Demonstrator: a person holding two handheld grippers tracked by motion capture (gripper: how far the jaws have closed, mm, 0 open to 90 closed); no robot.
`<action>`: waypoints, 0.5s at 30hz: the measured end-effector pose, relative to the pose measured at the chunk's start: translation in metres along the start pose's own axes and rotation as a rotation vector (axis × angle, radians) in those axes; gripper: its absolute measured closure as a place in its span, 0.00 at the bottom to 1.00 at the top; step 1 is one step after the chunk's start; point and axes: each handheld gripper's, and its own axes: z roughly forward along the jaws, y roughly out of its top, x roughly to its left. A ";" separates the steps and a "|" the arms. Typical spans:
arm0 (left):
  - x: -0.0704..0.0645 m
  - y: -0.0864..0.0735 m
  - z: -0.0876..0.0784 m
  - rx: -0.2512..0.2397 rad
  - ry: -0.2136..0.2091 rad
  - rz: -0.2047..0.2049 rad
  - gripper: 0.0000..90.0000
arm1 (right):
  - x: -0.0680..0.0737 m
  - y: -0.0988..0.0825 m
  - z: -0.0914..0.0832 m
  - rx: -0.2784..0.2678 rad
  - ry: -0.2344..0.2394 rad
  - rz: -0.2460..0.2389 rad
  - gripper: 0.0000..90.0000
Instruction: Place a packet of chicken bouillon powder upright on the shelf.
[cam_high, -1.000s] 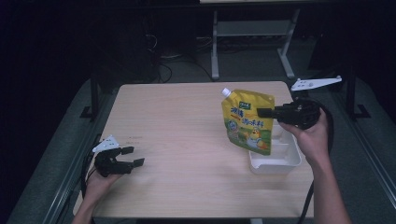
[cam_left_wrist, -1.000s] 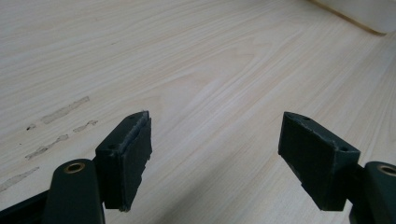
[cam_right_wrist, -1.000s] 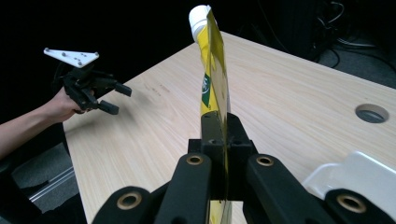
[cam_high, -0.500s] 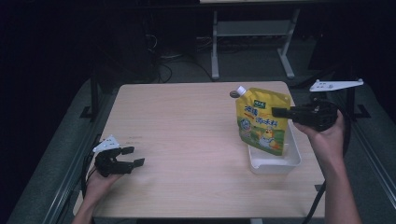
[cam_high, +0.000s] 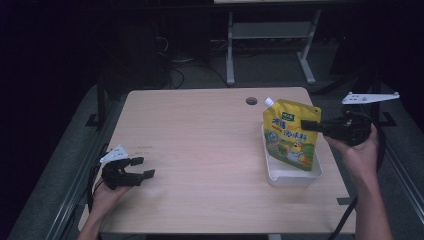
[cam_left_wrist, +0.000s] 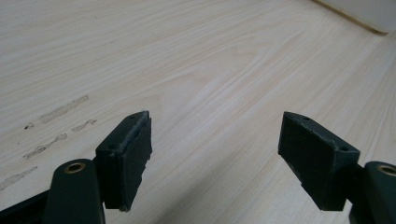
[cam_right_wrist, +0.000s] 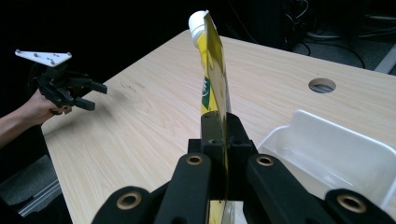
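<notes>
- Near the table's (cam_high: 200, 135) front left corner, left gripper (cam_high: 140, 167) rests low over the bare wood, jaws spread wide, nothing between them.
- Mid-table: bare wood; a round cable hole (cam_high: 251, 101) near the far edge.
- By the right edge, white tray (cam_high: 295, 177) sits on the table.
- Yellow spouted pouch (cam_high: 291, 134) hangs upright over the tray, white cap (cam_high: 269, 102) up top.
- Right gripper (cam_high: 306, 124) pinches the pouch's side edge, jaws pressed together on it.
</notes>
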 end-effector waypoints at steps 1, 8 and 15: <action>0.000 0.000 0.000 -0.001 0.000 0.001 0.28 | -0.002 -0.002 -0.001 0.003 -0.004 0.003 0.99; 0.000 0.000 0.000 -0.001 -0.001 -0.002 0.28 | -0.009 -0.009 -0.003 -0.009 0.008 0.013 0.99; 0.000 0.000 0.000 -0.001 0.000 -0.002 0.28 | -0.009 -0.007 -0.002 0.008 0.030 0.002 0.99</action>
